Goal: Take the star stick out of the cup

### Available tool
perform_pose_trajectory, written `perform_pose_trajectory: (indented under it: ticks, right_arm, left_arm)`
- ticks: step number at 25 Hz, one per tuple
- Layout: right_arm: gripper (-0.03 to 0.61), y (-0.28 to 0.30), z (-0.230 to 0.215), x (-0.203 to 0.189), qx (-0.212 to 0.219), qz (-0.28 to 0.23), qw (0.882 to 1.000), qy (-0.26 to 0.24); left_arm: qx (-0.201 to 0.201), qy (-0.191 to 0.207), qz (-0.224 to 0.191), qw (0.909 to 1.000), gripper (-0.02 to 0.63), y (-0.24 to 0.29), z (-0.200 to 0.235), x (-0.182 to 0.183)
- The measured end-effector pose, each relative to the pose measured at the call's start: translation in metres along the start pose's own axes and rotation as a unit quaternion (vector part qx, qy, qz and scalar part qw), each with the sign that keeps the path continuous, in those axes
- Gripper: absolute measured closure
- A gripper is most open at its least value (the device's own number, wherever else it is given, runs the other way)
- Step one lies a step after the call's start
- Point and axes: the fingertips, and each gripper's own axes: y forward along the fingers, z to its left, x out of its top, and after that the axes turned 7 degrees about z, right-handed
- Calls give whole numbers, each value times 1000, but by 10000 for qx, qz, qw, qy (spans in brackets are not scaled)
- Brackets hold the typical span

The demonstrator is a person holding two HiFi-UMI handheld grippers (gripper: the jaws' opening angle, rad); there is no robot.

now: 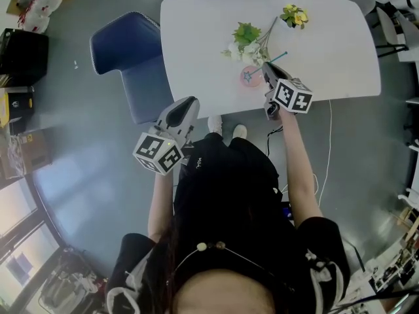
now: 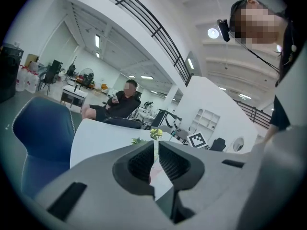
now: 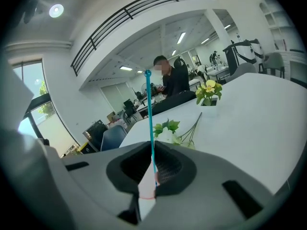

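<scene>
My right gripper (image 1: 267,69) reaches over the white table (image 1: 340,51), shut on the thin teal star stick (image 1: 275,58). Its star end lies over the pink cup (image 1: 253,81), just left of the fingertips. In the right gripper view, the stick (image 3: 150,114) rises straight up from between the closed jaws of the right gripper (image 3: 153,169). My left gripper (image 1: 190,104) hangs off the table's front left corner, away from the cup. In the left gripper view, the left gripper (image 2: 156,159) is shut on nothing.
A bunch of green and white flowers (image 1: 244,41) lies just beyond the cup, its stems running toward a small pot of yellow flowers (image 1: 294,16). A blue chair (image 1: 124,51) stands left of the table. A seated person (image 3: 170,80) is beyond the far edge.
</scene>
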Motion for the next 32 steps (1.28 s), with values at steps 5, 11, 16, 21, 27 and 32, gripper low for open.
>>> perform_pose_trajectory:
  ticks: [5,11,16,21,27,32]
  right_arm:
    - [557,-27,13,15,34,-337,9994,-31]
    - [557,-73,28,34,117,-886,9959,164]
    - [557,-116,46,51,281,-1376,9898,233]
    - [557,-153,59,54,309,-1648,9854,280]
    - [557,-185,66,56,228,-1733,9846,100]
    - [557,-205,72,61,254,-1894,9816,38]
  left_arm:
    - [-180,103,92,9997,583,13,-11,-1]
    - [-265,176,104,9994,583,22,-22,0]
    - [-309,184,97,9993,583,27,-29,0]
    - [-390,214,108,9989,583,32,-38,-1]
    - [-474,226,128,9985,583,43,-48,-2]
    - [-552,257,146,9980,583,49,-59,-3]
